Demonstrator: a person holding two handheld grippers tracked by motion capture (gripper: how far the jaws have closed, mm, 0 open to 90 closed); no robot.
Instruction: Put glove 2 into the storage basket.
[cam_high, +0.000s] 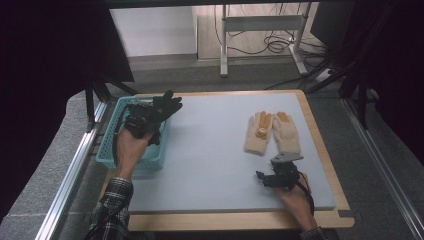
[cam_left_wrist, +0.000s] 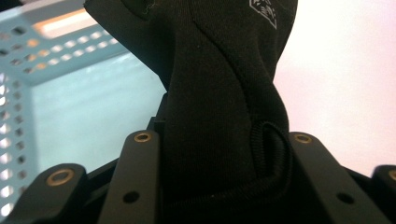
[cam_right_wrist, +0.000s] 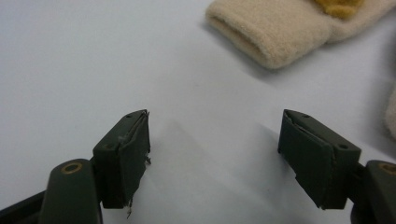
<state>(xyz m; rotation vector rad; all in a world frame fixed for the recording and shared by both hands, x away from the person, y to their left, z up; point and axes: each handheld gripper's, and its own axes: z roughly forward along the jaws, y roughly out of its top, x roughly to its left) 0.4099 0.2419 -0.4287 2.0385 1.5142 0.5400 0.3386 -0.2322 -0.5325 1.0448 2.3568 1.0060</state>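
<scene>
A black glove (cam_high: 167, 106) hangs over the near right corner of the teal basket (cam_high: 107, 150), held by my left gripper (cam_high: 142, 120). In the left gripper view the jaws are shut on the black glove (cam_left_wrist: 219, 107) at its cuff. Two cream gloves with orange patches lie palm up side by side on the mat, the left one (cam_high: 257, 132) and the right one (cam_high: 286, 132). My right gripper (cam_high: 262, 176) rests low on the mat just in front of them, open and holding nothing. In the right gripper view (cam_right_wrist: 215, 154) the cuff of one cream glove (cam_right_wrist: 275, 32) lies beyond the jaws.
A pale blue mat (cam_high: 215, 165) covers a wooden board (cam_high: 240, 220). Metal rails (cam_high: 70, 175) run along both sides of the table. A desk frame with cables (cam_high: 270, 35) stands on the floor beyond.
</scene>
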